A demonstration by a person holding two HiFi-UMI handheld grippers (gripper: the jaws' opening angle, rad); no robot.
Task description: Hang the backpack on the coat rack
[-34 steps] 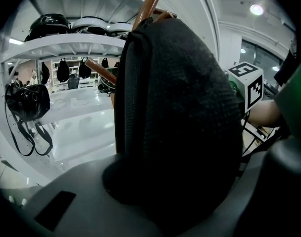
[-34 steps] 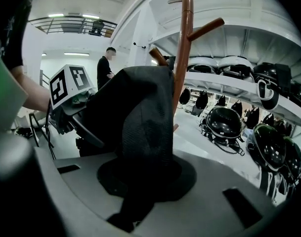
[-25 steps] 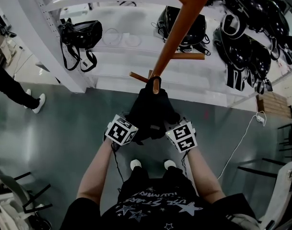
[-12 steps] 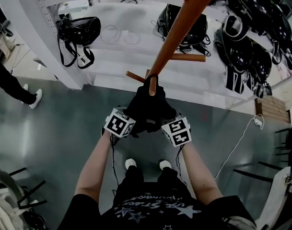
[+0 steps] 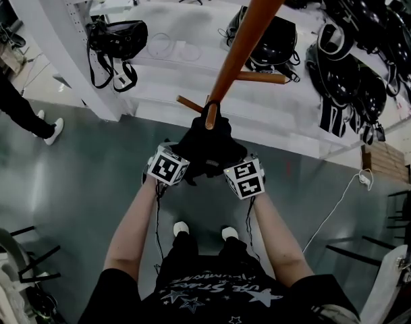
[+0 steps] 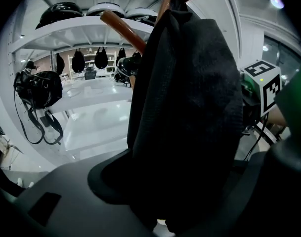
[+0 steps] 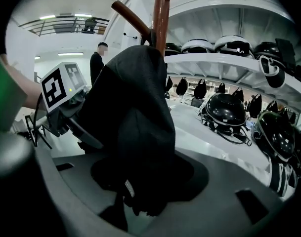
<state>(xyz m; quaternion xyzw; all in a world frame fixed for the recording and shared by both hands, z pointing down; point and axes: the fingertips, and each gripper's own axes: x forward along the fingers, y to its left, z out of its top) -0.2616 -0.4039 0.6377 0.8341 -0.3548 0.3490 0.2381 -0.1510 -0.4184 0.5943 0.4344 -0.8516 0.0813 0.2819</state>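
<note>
Coat rack (image 5: 251, 36) of brown wood rises just ahead of the left tongs (image 6: 175, 191) and right tongs (image 7: 140, 181), and the black backpack (image 5: 206, 146) sits between them, its top loop (image 5: 212, 104) round the tip of a short peg (image 5: 209, 117). Both tongs pinch the backpack's fabric, one on either side of it
</note>
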